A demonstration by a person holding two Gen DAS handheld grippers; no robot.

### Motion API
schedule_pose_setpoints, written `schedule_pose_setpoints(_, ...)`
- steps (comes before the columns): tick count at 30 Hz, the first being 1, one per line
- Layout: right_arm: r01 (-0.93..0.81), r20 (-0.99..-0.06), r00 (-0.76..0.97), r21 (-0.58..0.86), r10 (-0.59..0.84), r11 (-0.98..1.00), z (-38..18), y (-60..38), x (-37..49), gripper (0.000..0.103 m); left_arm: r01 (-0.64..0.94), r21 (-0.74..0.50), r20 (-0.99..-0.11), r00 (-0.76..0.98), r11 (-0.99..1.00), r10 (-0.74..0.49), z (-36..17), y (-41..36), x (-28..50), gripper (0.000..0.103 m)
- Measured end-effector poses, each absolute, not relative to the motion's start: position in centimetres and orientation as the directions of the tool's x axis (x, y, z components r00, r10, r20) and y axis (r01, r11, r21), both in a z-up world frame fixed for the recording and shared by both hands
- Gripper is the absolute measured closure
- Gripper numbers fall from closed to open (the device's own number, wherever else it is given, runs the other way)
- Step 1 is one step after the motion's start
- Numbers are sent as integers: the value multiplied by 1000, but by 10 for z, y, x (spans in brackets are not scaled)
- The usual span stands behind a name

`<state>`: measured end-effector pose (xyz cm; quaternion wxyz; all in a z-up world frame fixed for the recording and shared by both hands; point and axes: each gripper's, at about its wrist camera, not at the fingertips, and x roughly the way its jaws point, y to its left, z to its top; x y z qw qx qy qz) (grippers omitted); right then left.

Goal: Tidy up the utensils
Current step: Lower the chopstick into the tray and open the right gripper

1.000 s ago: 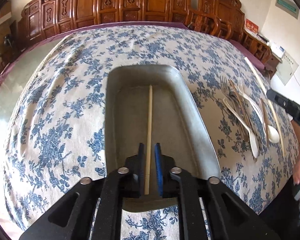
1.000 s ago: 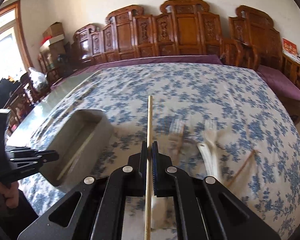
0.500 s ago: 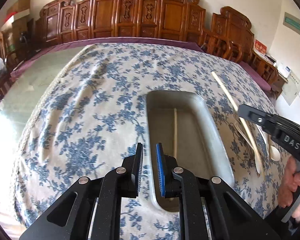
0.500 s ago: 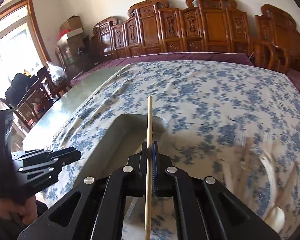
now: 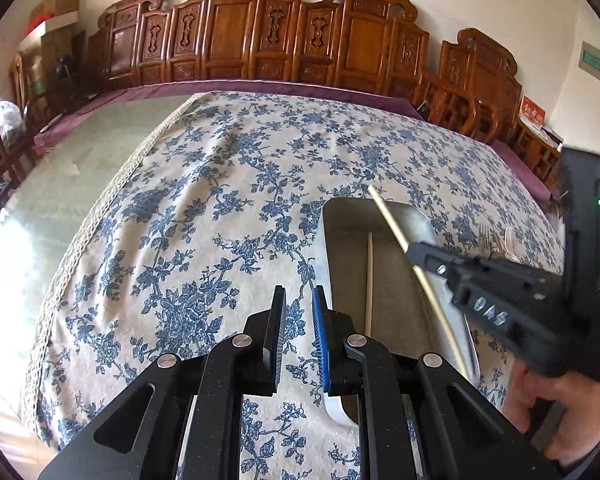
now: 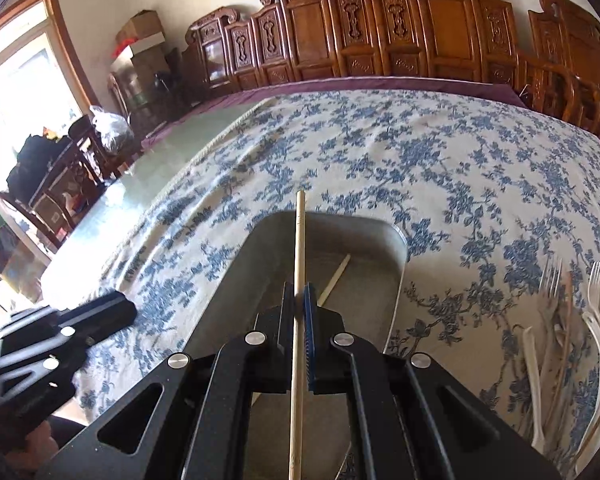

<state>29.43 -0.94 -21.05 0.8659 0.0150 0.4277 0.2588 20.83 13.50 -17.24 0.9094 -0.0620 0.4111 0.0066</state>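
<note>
Left wrist view: the left gripper (image 5: 299, 322) has its jaws a narrow gap apart with nothing between them, over the tablecloth (image 5: 204, 216) just left of the tray (image 5: 420, 216). A second ago these jaws stood over the tray, straddling the chopstick lying in it; they are now off to its side. That loose chopstick (image 5: 369, 280) lies lengthwise on the tray floor, right of the left gripper and apart from it. The right gripper (image 5: 414, 250) has come in from the right edge and now hangs above the tray with a second chopstick, the held chopstick (image 5: 388, 216), slanting over the tray.

Right wrist view: the right gripper (image 6: 299, 302) is clamped on the held chopstick (image 6: 299, 248), which runs straight out past the fingertips, its far end over the tray's far rim. A second ago the tray (image 6: 396, 240) lay off to the left; it is now directly below the jaws. The loose chopstick (image 6: 334, 280) lies in the tray just right of the fingers. The forks (image 6: 572, 320) lie on the cloth to the right, well apart. The left gripper (image 6: 112, 312) shows at lower left.
</note>
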Motion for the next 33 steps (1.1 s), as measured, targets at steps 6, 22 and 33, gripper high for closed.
schedule_pose_setpoints(6,-439,-744,492,238,453,867,-223,-9,293,96,-65,-102,-751,660,993,-34,-173,133,209,91)
schedule_pose_setpoints(22,-418,-672,618,159,408,895,-169,-118,253,96,35,-123,-730,674,992,-114,-167,83,209,91)
schedule_pose_setpoints(33,-226,-708,678,55,197,973,-172,-233,243,79,124,-122,-707,685,985,-174,-153,32,200,91)
